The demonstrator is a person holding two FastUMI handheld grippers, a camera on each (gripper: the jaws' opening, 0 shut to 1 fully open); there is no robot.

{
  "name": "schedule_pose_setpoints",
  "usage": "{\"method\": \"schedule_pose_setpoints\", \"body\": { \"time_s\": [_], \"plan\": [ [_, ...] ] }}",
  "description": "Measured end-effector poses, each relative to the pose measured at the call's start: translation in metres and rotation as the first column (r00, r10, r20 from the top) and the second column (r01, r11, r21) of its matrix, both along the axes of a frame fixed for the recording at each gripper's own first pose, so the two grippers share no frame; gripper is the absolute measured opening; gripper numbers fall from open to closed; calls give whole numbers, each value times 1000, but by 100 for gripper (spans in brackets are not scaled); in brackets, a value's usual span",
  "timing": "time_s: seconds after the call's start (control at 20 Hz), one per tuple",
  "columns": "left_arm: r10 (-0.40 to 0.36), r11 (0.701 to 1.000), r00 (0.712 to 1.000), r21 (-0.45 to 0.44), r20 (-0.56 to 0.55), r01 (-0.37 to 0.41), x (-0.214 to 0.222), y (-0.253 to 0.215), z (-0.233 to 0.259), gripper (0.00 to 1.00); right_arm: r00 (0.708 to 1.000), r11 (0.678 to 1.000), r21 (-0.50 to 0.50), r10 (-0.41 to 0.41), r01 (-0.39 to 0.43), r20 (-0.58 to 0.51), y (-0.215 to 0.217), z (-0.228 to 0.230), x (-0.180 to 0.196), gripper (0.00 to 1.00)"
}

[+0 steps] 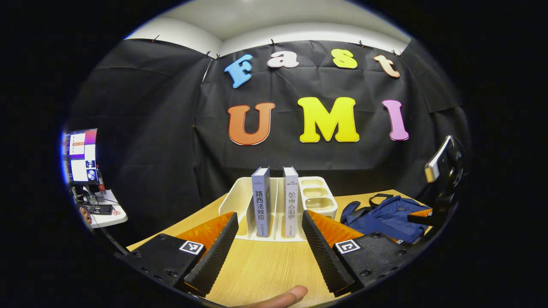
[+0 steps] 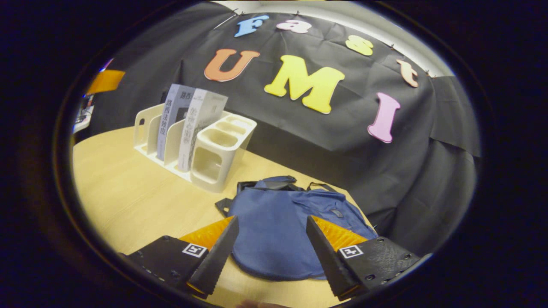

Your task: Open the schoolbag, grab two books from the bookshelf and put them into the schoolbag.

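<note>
Left tongs (image 1: 269,252), wide open and empty, face two upright books (image 1: 261,201) in the far bookshelf (image 1: 239,199). Right tongs (image 2: 269,252), likewise open and empty, hover above the closed schoolbag (image 2: 278,231) on the table (image 2: 128,201); find its zipper first.

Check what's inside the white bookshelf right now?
Two books stand upright in separate slots of the white bookshelf. The side compartments look empty from above; their bottoms are partly hidden by the walls.
</note>
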State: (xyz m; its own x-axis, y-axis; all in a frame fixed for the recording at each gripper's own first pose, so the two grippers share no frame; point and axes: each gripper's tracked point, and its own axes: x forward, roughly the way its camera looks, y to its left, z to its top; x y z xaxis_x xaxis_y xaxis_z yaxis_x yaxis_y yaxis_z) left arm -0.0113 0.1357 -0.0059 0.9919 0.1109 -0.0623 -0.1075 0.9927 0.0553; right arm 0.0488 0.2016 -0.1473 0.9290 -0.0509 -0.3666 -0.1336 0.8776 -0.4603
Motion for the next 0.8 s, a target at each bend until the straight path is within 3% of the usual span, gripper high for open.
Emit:
{"method": "schedule_pose_setpoints", "body": {
  "time_s": [0.2, 0.7, 0.8],
  "plan": [
    [11, 1000, 1000, -16, -6, -11, 1, 12, -1, 95, 999, 997, -70, 17, -20, -48, 20, -29, 7, 99],
    [7, 1000, 1000, -12, -19, -7, 1, 11, -4, 95, 991, 962, -271, -31, -6, -132, 15, -66, 16, 94],
    [7, 1000, 1000, -12, -19, -7, 1, 9, -3, 95, 990, 950, -313, -46, 3, -131, 8, -64, 21, 99]
  ]
}}
